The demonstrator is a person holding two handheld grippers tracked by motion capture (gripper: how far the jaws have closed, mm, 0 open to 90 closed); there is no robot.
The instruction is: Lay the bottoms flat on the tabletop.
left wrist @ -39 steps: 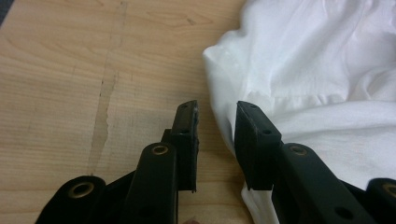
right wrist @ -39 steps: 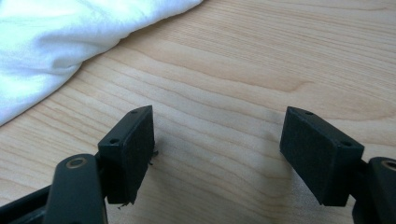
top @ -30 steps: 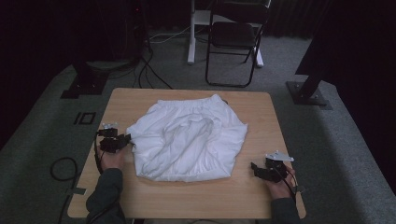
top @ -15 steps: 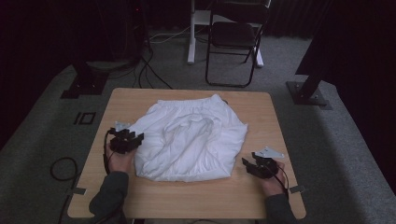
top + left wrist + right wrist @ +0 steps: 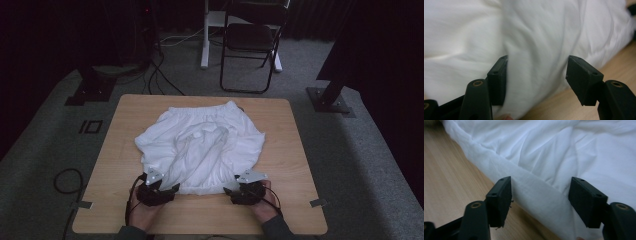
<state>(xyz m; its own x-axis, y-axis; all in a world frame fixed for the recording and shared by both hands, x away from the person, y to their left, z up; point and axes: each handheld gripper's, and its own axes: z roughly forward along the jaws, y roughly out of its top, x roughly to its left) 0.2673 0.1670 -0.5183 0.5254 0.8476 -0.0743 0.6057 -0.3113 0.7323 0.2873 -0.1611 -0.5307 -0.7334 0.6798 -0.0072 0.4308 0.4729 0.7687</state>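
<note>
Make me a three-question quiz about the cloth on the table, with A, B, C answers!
1. Where are the two grippers? A at the cloth's near edge; B at its far edge; C on the floor.
2. What colour is the cloth? A red; B white; C green.
3. How are the left gripper's jaws? A shut tight; B open; C holding a cup.

Answers: A, the left gripper and right gripper sit by the near hem. B, the cloth is white on the table. B, in the left gripper view the jaws stand apart with cloth between them.
</note>
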